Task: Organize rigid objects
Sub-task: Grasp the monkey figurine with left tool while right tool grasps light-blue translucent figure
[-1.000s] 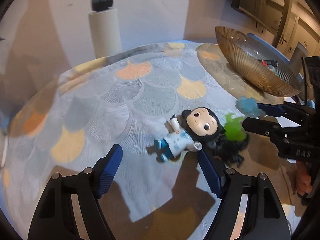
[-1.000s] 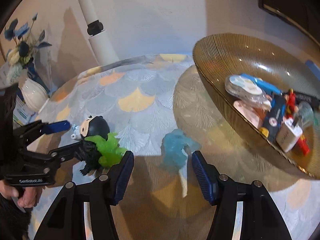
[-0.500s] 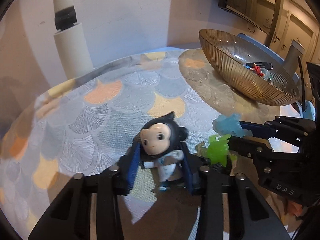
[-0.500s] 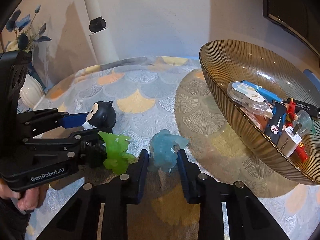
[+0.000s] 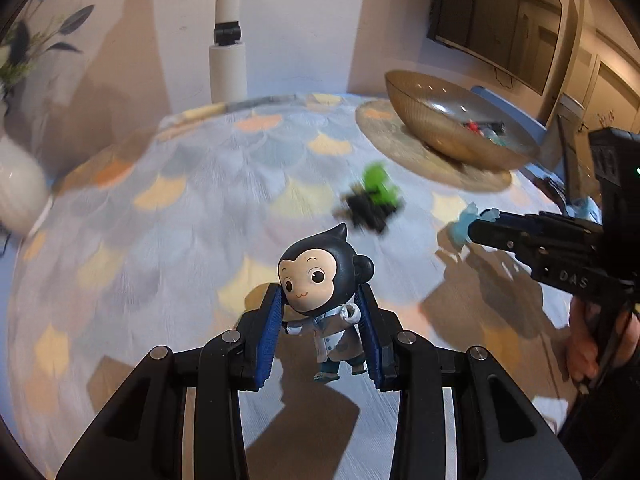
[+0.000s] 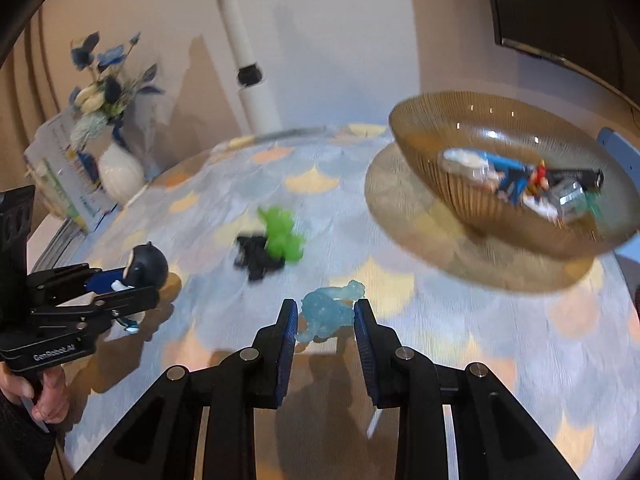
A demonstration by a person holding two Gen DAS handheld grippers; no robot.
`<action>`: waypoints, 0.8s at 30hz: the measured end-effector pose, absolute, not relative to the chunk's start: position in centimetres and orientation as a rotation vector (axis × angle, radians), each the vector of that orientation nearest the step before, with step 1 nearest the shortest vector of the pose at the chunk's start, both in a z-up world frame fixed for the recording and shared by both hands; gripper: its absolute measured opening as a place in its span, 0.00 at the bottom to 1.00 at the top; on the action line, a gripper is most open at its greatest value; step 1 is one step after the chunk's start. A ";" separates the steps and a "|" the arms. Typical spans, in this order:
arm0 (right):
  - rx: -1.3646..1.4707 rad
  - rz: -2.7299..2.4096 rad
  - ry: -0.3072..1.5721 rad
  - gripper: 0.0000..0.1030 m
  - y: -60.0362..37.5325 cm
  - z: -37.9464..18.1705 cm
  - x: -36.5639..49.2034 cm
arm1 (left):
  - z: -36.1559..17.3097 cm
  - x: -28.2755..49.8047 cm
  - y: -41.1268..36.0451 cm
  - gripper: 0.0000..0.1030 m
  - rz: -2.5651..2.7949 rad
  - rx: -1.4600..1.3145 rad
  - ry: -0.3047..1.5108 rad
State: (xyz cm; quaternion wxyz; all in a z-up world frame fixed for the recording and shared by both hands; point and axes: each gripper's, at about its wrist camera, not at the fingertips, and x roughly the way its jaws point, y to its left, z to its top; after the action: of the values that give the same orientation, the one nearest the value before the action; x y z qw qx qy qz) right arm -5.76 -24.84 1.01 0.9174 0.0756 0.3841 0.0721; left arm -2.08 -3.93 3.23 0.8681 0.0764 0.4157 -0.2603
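Left gripper (image 5: pixel 320 330): clenched on the monkey figure (image 5: pixel 322 292), blue pads pressed to either side of its body; figure upright, head above the fingertips, lifted clear of the worktop (image 5: pixel 160 240).

Right gripper (image 6: pixel 325 322): clamped on the blue figure (image 6: pixel 330 312), pads against both its flanks; held off the cloth, its shadow lying beneath.

Green figure (image 6: pixel 282 234): lying on the worktop, translucent, touching the black toy (image 6: pixel 256 256) at its near side. Both blurred; finer detail cannot be told. The pair sits between the two grippers, further back on the cloth.

Bowl (image 6: pixel 440 192): amber ribbed glass, standing on the right part of the worktop, well apart from the green figure. Holds a heap of small things, among them a blue-and-white packet, something red and a black bar.

Worktop: round, covered with a fan-pattern cloth in grey, blue and orange.

Vase (image 6: pixel 120 170): white, with blue and white flowers, at the far left edge, beside a printed booklet (image 6: pixel 60 168).

Pole (image 5: pixel 228 64): white, behind the worktop.
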 end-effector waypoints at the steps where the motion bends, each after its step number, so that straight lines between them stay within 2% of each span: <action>1: 0.144 0.162 0.805 0.27 -24.8 0.8 -6.2 | 3.2 -2.8 -4.1 0.32 -0.544 0.165 0.871; 7: 0.124 0.167 0.853 0.28 -25.0 -0.1 -6.7 | 1.0 -3.7 -5.5 0.35 -0.519 0.169 0.907; 8: 0.128 0.178 0.870 0.34 -25.0 -0.4 -6.5 | 0.7 -4.0 -5.6 0.35 -0.507 0.181 0.902; 9: 0.133 0.189 0.878 0.40 -25.0 -0.6 -6.7 | 0.8 -4.1 -5.6 0.42 -0.509 0.186 0.898; 10: 0.140 0.207 0.888 0.54 -24.9 -0.7 -6.5 | 0.7 -4.1 -5.5 0.44 -0.521 0.179 0.902; 11: 0.139 0.214 0.886 0.56 -24.9 -0.7 -6.5 | 0.6 -4.1 -5.4 0.44 -0.527 0.174 0.903; 16: 0.084 0.192 0.881 0.56 -24.1 -0.8 -6.7 | 0.6 -4.1 -5.0 0.45 -0.511 0.145 0.901; 20: 0.066 0.141 0.886 0.56 -24.0 -0.9 -6.5 | 0.7 -4.0 -5.0 0.62 -0.469 0.153 0.895; 24: 0.042 0.106 0.897 0.56 -23.9 -1.0 -6.1 | 0.9 -4.4 -5.4 0.63 -0.430 0.193 0.860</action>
State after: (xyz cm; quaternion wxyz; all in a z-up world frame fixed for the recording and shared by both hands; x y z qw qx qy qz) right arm -6.06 -23.92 -0.98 0.8995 0.0203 0.4334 0.0512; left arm -4.36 -5.37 0.91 0.8821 0.0927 0.4130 -0.2065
